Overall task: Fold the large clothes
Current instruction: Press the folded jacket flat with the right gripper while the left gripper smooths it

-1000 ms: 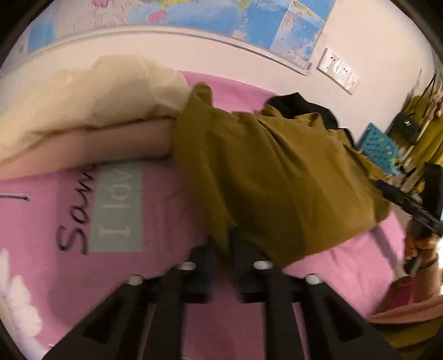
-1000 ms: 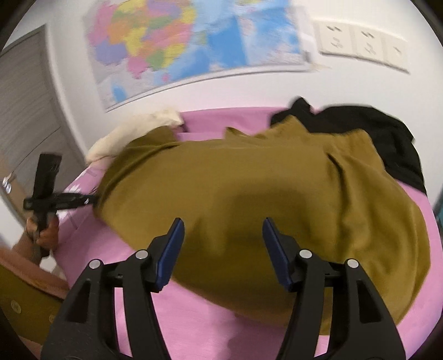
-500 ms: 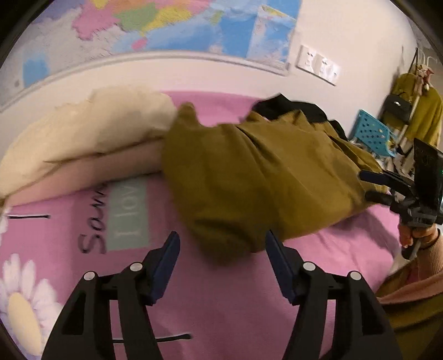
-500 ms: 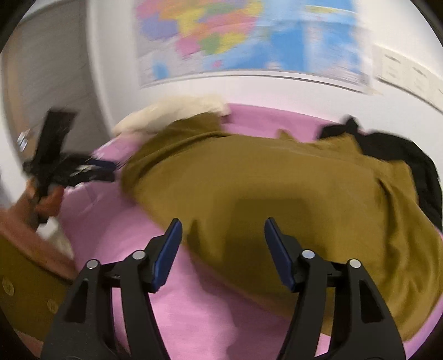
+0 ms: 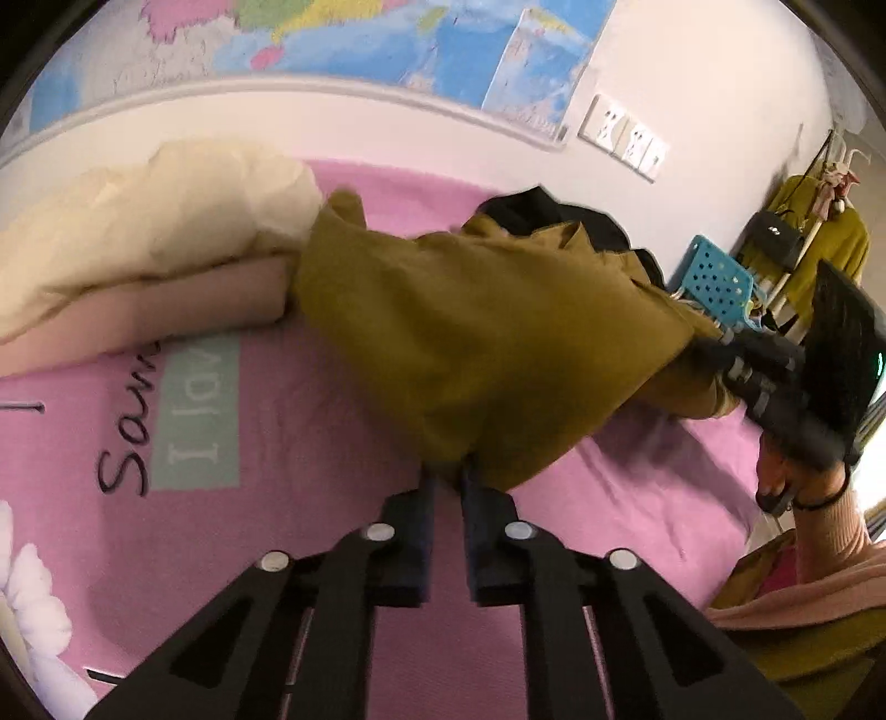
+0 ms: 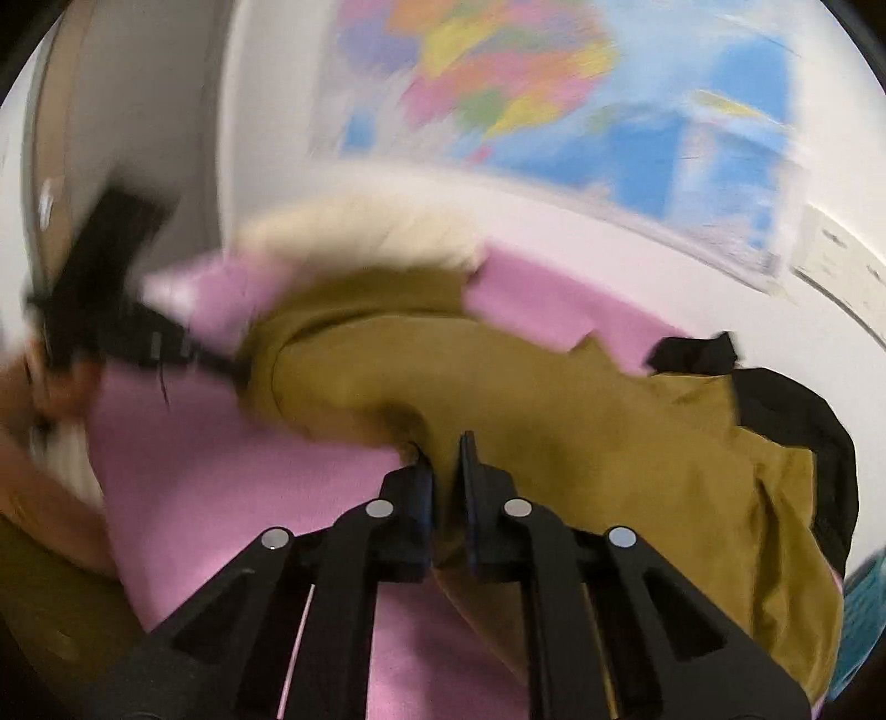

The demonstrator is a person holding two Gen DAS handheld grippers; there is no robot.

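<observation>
Hand-held gripper pinching olive garment; view blurred.

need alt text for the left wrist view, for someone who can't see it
The left gripper, its jaws just closed, pinches the near edge of an olive garment spread on a pink bed cover. At right, the right gripper grips the garment's far side. A cream duvet lies behind, under a wall map.

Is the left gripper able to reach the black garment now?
Probably not: the left gripper is shut on the olive garment, which lies between it and the black garment.
</observation>
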